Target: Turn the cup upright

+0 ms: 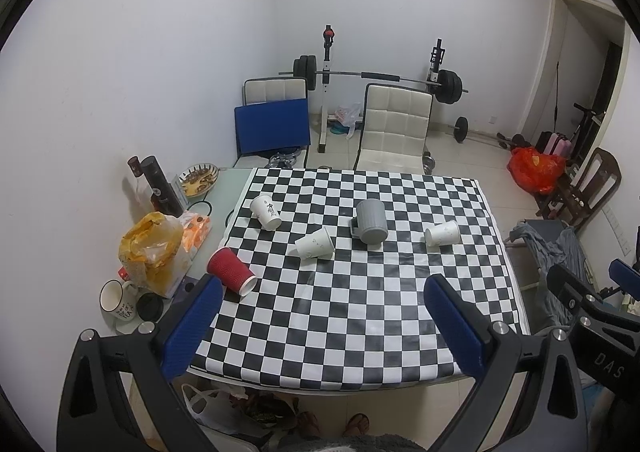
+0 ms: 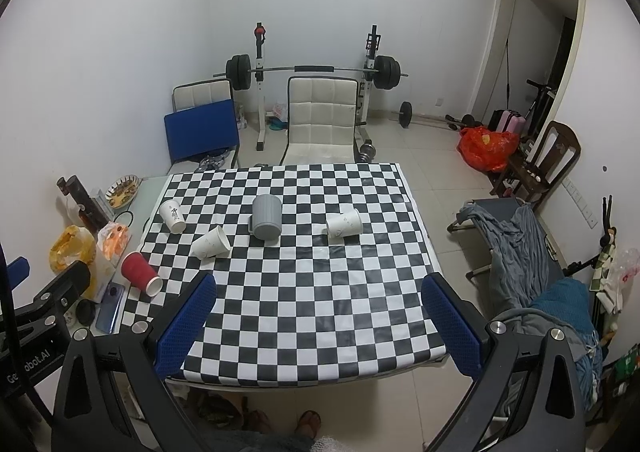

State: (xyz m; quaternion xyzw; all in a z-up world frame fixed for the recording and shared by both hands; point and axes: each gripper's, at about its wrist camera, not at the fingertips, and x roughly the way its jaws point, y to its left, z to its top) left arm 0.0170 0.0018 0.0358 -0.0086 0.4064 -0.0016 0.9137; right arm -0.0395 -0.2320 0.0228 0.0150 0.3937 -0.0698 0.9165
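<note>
Blue padded fingers (image 1: 192, 326) on my left gripper (image 1: 324, 328) are spread wide with nothing between them, hanging over the near edge of the checkered surface (image 1: 360, 312). Same deal with my right gripper (image 2: 320, 328): fingers (image 2: 450, 326) splayed apart, touching nothing.

Cups are all further back on the surface. Red paper cup (image 1: 231, 271) lies on its side near the left edge, mouth pointing toward me. Past it, a white paper cup (image 1: 315, 244) is tipped over, and another white printed cup (image 1: 266, 211) sits behind that, tilted. Grey ribbed mug (image 1: 371, 227) is mouth down around the middle, and one more white paper cup (image 1: 442, 234) lies on its side to its right.

Left of the checkered cloth there's clutter: a yellow plastic bag (image 1: 150, 248), a white mug (image 1: 117, 299), a dark bottle (image 1: 160, 183). Behind the surface are two white chairs (image 1: 394, 127), a barbell rack (image 1: 376, 77), and an orange bag (image 1: 536, 167) on the floor.
</note>
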